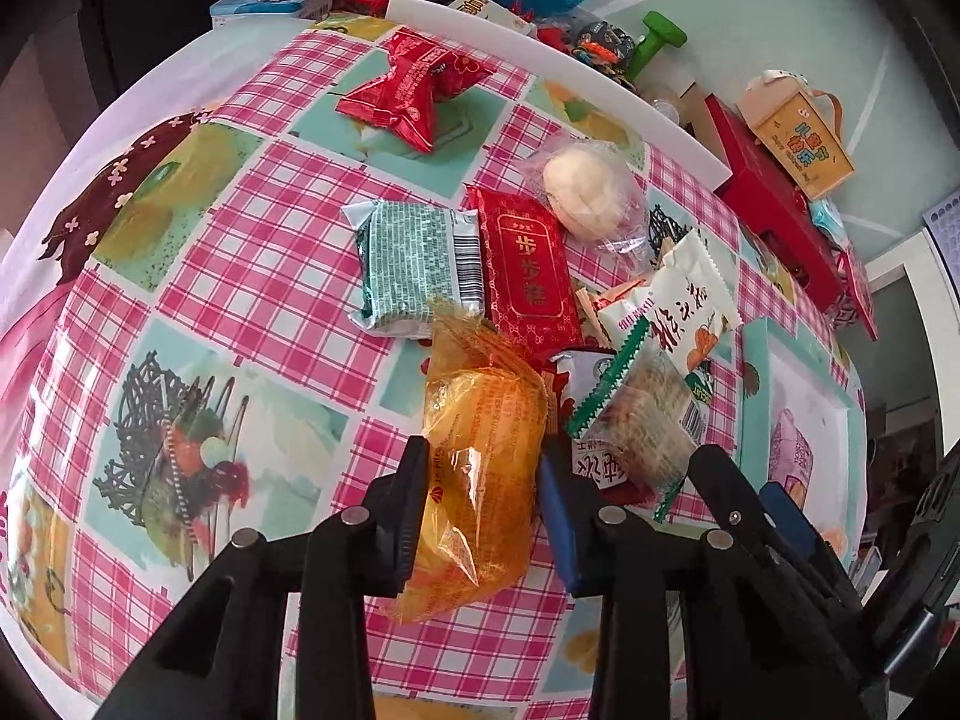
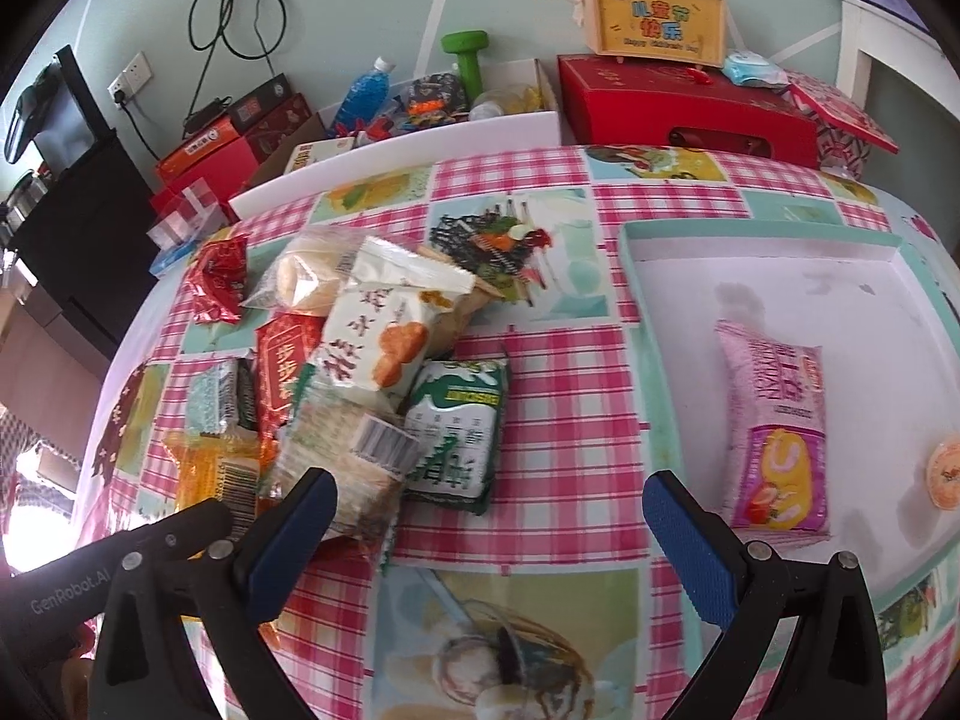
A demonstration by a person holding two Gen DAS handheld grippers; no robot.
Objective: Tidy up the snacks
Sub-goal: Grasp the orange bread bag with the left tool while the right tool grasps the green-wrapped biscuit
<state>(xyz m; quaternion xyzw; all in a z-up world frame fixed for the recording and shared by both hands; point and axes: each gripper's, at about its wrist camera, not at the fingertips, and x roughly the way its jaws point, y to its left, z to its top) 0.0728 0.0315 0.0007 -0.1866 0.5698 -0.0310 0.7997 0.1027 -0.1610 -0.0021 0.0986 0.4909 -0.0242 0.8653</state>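
**Orange packet clamped, tray waiting**

Your left gripper [image 1: 480, 516] has its jaws clamped on the orange packet [image 1: 480, 450] at the pile's near edge: light, crinkly, slippery film, so hold mid-body. Your right gripper [image 2: 489, 546] hangs with jaws apart over the surface; beyond, the white tray [image 2: 750, 252] holds a pink packet [image 2: 774, 432].

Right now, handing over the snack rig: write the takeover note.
Left hand-held gripper: shut on the orange snack packet at the near edge of the pile.
Right hand-held gripper: open, empty, over the checked tablecloth between pile and tray.
Done: pink snack bag and a small orange round item lie in the white tray.
Left: the orange packet and the rest of the pile, plus the red candy-shaped packet lying apart.
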